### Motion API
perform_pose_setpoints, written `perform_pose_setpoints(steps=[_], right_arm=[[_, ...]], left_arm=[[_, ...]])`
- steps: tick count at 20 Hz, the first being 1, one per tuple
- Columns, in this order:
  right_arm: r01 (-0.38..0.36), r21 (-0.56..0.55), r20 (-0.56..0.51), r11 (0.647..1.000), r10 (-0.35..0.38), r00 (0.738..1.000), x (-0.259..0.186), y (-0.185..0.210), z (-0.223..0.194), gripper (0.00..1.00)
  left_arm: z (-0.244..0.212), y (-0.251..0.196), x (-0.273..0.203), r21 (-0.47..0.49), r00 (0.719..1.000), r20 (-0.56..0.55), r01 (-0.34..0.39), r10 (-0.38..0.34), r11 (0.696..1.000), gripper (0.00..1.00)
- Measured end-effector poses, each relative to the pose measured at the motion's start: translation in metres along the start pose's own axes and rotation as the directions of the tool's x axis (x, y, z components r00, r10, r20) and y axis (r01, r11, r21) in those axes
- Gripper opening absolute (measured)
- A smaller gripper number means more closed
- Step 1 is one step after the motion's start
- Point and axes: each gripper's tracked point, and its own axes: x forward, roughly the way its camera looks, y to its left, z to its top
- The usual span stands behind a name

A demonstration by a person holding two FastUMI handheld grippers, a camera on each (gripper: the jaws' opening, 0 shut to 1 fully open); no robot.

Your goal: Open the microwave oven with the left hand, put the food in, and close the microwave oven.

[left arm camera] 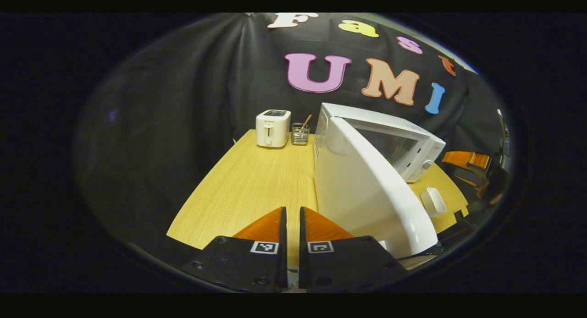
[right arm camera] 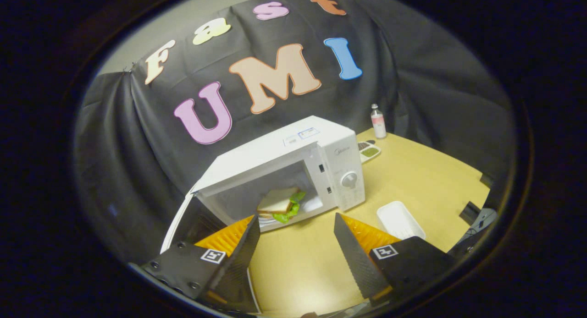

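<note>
Microwave oven [right arm camera: 293, 167] sits on the wooden table [right arm camera: 412, 180] with its door [left arm camera: 367, 194] swung wide open, and the sandwich [right arm camera: 277, 202] is already inside on a plate — lettuce poking out the side. Right gripper [right arm camera: 296, 244] hovers just in front of the opening, fingers spread wide, holding nothing. Left gripper [left arm camera: 290, 231] is nearly closed and empty, right beside the door. Toaster [left arm camera: 273, 128] stands at the back — white tray [right arm camera: 400, 219] near the microwave.
</note>
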Motion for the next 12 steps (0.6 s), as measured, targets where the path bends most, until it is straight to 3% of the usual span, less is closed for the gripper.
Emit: perform_pose_setpoints(steps=[1, 11, 12], right_arm=[[0.001, -0.002, 0.004, 1.0, -0.001, 1.0, -0.003, -0.003, 0.004, 0.99], [0.102, -0.015, 0.087, 0.995, -0.1, 0.991, -0.022, -0.068, 0.055, 0.99], [0.106, -0.009, 0.086, 0.994, -0.105, 0.991, -0.023, -0.075, 0.058, 0.91]], left_arm=[[-0.004, -0.002, 0.0, 0.012, 1.0, -0.014, 0.005, -0.005, 1.0, 0.04], [-0.003, -0.04, 0.002, 0.001, 0.999, -0.036, 0.041, -0.041, 0.999, 0.05], [-0.003, -0.044, 0.004, 0.001, 0.998, -0.04, 0.039, -0.039, 0.999, 0.02]])
